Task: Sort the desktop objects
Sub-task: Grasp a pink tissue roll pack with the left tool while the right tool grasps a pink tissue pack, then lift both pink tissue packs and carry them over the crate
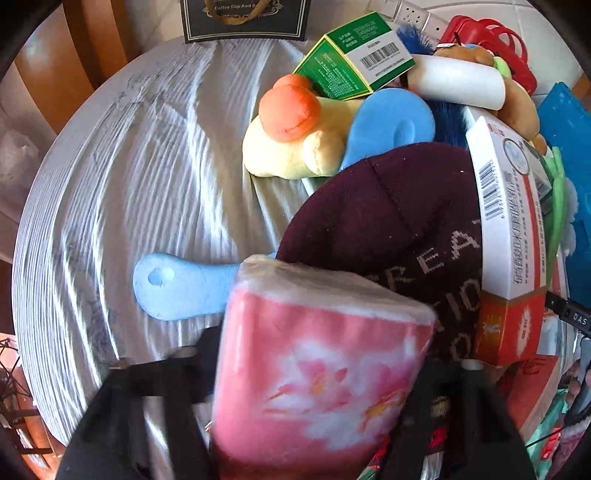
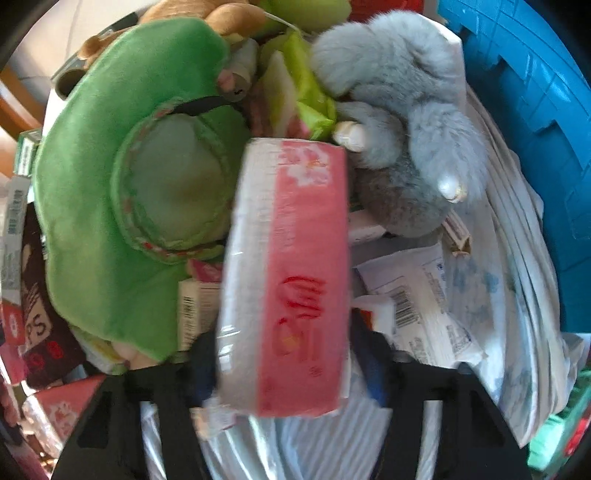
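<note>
Left gripper point(image 1: 317, 373): jaws closed in on a pink tissue pack point(image 1: 317, 362), flower print facing the lens, black fingers point(image 1: 177, 369) flanking it on both sides. Pack fills the lower centre of the left wrist view.

Right gripper point(image 2: 284, 354): same story, jaws pressed against a second pink pack point(image 2: 291, 280), held edge-on with red lettering on the pink face and a clear-wrapped white side. Lower centre of the right wrist view, slightly blurred.

Left view only:
- grey striped cloth point(image 1: 129, 184) over a round table, bare across the left half
- blue spoon handle point(image 1: 177, 288) lying on the cloth at centre left, its far end hidden behind the pack
- maroon knit hat point(image 1: 388, 221) with lettering, centre right, just behind the pack
- yellow plush with orange bumps point(image 1: 291, 136) at upper centre, green box point(image 1: 351, 59) leaning above it
- white-and-red box point(image 1: 506, 229) on edge along the right
- dark framed sign point(image 1: 243, 18) at the top edge

Right view only:
- green plush point(image 2: 122, 177) filling the left half, touching the pack's left edge
- grey fluffy toy point(image 2: 406, 110) at upper right
- blue crate point(image 2: 528, 129) along the right edge
- white packets with barcodes point(image 2: 417, 295) at centre right, lying on the cloth

The crate's corner also shows at the far right of the left view, partly cut off.
</note>
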`<state>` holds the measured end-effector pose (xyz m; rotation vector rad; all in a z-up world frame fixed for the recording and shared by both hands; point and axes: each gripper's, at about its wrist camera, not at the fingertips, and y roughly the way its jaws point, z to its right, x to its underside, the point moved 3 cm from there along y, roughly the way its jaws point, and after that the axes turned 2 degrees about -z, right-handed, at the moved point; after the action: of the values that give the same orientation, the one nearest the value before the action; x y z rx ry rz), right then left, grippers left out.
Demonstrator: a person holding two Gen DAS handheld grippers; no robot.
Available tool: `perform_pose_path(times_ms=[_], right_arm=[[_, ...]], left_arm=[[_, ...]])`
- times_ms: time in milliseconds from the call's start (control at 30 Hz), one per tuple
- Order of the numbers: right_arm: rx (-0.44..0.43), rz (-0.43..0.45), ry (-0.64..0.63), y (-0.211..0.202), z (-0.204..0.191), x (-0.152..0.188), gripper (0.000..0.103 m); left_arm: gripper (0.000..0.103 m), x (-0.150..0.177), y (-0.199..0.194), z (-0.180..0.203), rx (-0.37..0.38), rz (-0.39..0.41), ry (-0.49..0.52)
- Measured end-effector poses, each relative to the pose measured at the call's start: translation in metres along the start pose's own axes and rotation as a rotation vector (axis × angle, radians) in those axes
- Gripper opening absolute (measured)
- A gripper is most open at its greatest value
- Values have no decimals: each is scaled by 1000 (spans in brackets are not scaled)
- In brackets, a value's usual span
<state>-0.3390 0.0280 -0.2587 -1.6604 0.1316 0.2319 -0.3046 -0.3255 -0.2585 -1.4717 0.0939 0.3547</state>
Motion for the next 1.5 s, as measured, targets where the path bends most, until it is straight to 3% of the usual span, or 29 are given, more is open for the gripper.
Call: perform_pose_path(times_ms=[367,633,700,767,1033,1267,1500], right_arm=[[20,81,3,-38,0,9,50],[52,196,5,-85,-2,22,50],[56,233,7,-92,15,-2,50],[60,267,12,-95,2,-20,49],[77,430,25,-168,11,-18,49],[96,548,32,-216,25,-7,49],[97,663,55,-261,67,-10,49]], left_arm=[[50,-19,-48,9,-56,147,25],[50,-37,-91,41,-28,274,96],[50,-36,-98,59,-2,305,126],[50,-43,-109,87,21,334,168],[50,-47,-134,173,104,394,324],[50,-41,-142,235,170,415,399],[50,-36,-162,307,203,449,457]])
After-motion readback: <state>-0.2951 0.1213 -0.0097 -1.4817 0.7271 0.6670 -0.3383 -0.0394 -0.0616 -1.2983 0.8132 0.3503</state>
